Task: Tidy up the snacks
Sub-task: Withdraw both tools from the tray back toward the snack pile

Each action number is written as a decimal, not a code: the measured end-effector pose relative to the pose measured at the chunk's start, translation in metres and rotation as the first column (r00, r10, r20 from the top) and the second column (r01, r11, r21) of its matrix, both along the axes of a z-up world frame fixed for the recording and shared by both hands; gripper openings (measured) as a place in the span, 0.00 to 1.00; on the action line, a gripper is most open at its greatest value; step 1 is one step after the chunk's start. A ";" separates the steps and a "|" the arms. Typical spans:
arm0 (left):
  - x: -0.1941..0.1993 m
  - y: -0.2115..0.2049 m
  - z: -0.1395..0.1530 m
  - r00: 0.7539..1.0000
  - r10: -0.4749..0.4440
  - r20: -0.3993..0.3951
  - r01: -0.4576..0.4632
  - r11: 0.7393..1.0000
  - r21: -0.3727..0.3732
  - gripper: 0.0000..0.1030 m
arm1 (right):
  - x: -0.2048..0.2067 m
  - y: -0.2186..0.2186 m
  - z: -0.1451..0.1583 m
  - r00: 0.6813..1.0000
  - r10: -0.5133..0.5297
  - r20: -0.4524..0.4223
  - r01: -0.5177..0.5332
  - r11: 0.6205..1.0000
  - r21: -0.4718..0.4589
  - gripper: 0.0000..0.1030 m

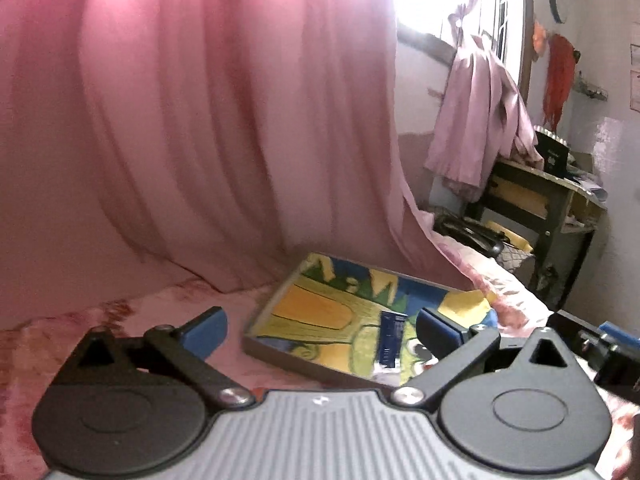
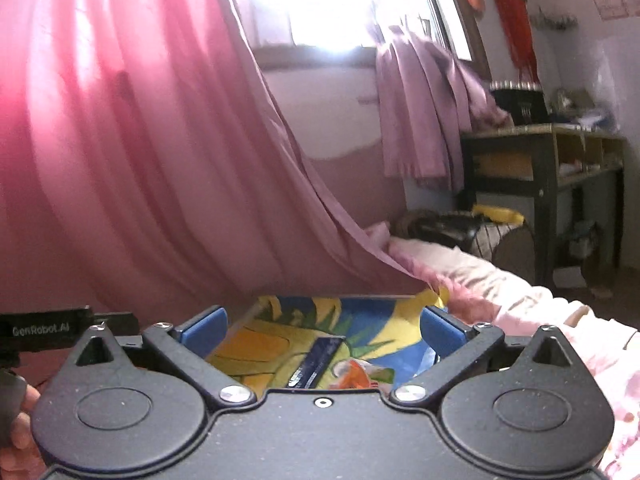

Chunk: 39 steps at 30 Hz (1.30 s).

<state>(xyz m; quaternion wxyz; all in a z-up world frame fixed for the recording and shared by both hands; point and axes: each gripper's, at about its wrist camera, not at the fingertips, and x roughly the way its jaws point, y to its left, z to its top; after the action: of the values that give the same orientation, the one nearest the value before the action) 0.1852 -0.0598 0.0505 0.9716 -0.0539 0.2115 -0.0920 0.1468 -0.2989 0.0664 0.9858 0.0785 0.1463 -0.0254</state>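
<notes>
A grey-rimmed tray with a bright yellow, blue and green cartoon bottom lies on the pink bedspread. A dark blue snack packet lies inside it, seen also as the blue packet in the right wrist view, with an orange wrapper beside it. My left gripper is raised above the tray's near side, wide open, nothing between its blue pads. My right gripper hovers over the tray, also wide open and holding nothing. The tray's near part is hidden by the gripper bodies.
A pink curtain hangs close behind the tray. A dark wooden desk with clutter stands at the right by the window, and a black bag sits below it. The bed's edge runs right of the tray.
</notes>
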 end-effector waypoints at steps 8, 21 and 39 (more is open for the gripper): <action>-0.068 0.037 0.005 0.990 0.117 0.081 -0.119 0.993 0.016 1.00 | -0.057 0.022 0.009 0.999 0.018 0.036 -0.020 0.999 0.048 0.99; -0.130 0.067 -0.020 0.988 0.157 0.008 -0.157 0.982 0.108 1.00 | -0.112 0.051 -0.002 0.998 0.034 -0.047 -0.031 0.997 0.074 0.99; -0.140 0.065 -0.045 0.978 0.144 -0.152 -0.107 0.968 0.227 1.00 | -0.107 0.078 -0.029 0.955 0.039 -0.293 -0.041 0.999 -0.001 0.99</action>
<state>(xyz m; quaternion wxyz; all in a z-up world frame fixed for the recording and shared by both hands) 0.0449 0.0055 0.0057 0.9543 0.0319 0.2970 -0.0015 0.0397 -0.2213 0.0371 0.9539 0.0673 0.2920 -0.0171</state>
